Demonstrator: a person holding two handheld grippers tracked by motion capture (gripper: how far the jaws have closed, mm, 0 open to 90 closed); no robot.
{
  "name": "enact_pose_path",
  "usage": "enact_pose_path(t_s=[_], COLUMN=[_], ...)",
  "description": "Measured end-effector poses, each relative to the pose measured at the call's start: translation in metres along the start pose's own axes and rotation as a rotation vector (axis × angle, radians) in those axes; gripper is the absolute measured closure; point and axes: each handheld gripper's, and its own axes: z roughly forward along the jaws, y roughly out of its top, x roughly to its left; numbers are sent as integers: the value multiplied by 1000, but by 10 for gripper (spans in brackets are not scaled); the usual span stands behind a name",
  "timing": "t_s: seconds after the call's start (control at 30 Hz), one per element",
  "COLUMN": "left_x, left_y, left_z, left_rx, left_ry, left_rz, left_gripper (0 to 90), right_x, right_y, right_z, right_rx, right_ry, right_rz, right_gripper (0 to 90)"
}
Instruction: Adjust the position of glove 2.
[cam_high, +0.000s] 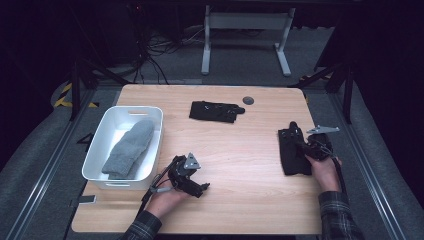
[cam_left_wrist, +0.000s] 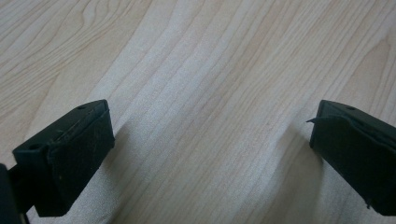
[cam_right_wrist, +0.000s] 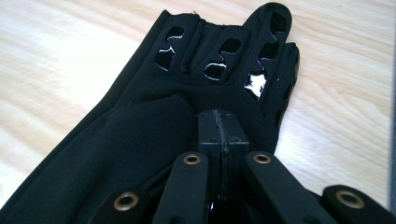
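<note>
The wooden table carries it all. On its left edge sits the white bin, and inside it one grey mitten lies lengthwise, thumb toward the near end. Up at the far middle of the table lies a black glove, flat and alone, well apart from both hands, with a small dark disc just beyond it.

Over on the right lies the other black glove, fingers pointing away from the person. The right gripper is on it: in the right gripper view its jaws are pressed together, pinching the glove's cloth near the palm.

The left gripper rests low beside the bin's near corner, jaws spread wide over bare wood, nothing between them.
</note>
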Motion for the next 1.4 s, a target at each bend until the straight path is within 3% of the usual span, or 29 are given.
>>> enact_pose_path(t_s=[0.07, 0.1, 0.67, 0.7, 0.93, 1.4], left_x=[0, 0, 0, 0, 0, 0], left_y=[0, 0, 0, 0, 0, 0], left_z=[0, 0, 0, 0, 0, 0], left_rx=[0, 0, 0, 0, 0, 0], left_ry=[0, 0, 0, 0, 0, 0], left_rz=[0, 0, 1, 0, 0, 0], left_gripper=[2, 2, 2, 2, 1, 2], right_x=[2, 11, 75, 85, 114, 151], right_y=[0, -1, -6, -7, -8, -15], right_z=[0, -2, -16, -17, -20, -30], right_rx=[2, 8, 56, 58, 67, 88], right_ry=[4, 16, 106, 116, 169, 237], right_rz=[-4, -19, -108, -129, -176, -227], right_gripper=[900, 900, 900, 900, 900, 900])
